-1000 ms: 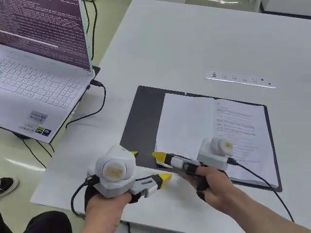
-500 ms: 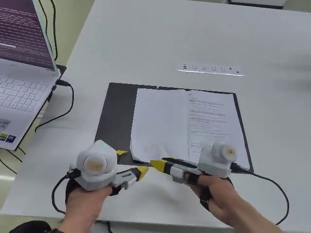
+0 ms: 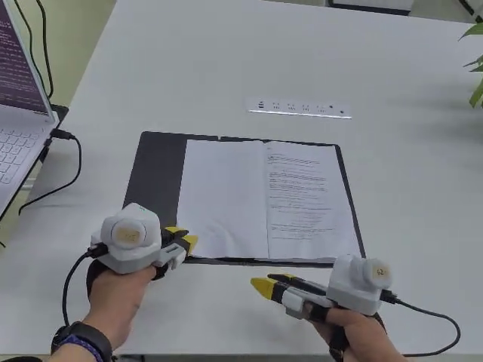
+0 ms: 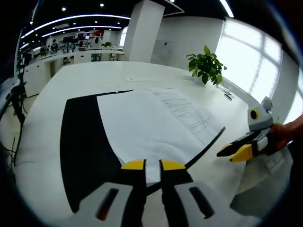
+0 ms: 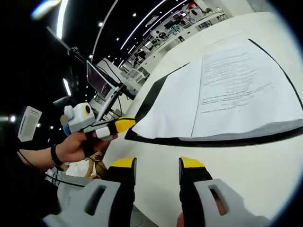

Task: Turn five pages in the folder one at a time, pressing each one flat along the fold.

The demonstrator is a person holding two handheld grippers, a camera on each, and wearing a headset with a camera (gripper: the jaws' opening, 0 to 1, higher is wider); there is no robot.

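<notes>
1. Folder: lies open and flat on the desk, near the person's edge, dark inner cover bare at its left.
2. Pages: a blank-backed leaf lies left of the fold; a printed page lies to the right. Both are flat, none lifted.
3. Progress, judged: at least one leaf appears turned over. The count out of five cannot be told from the stack. No turn is in hand, so this looks like a pause between pages, with the next lift and press not yet begun.
4. Orientation: the open folder's long axis runs left to right across the desk. The fold runs from the near edge away from the person, page tops at the far side, print upright to the reader.
5. Left tongs: jaws narrow, almost closed, holding nothing seen, tips at the blank leaf's near left corner.
6. Right tongs: jaws moderately wide, empty, over bare desk just before the folder's near edge, pointing left.
7. Surroundings: socket strip beyond the folder; laptop far left.
</notes>
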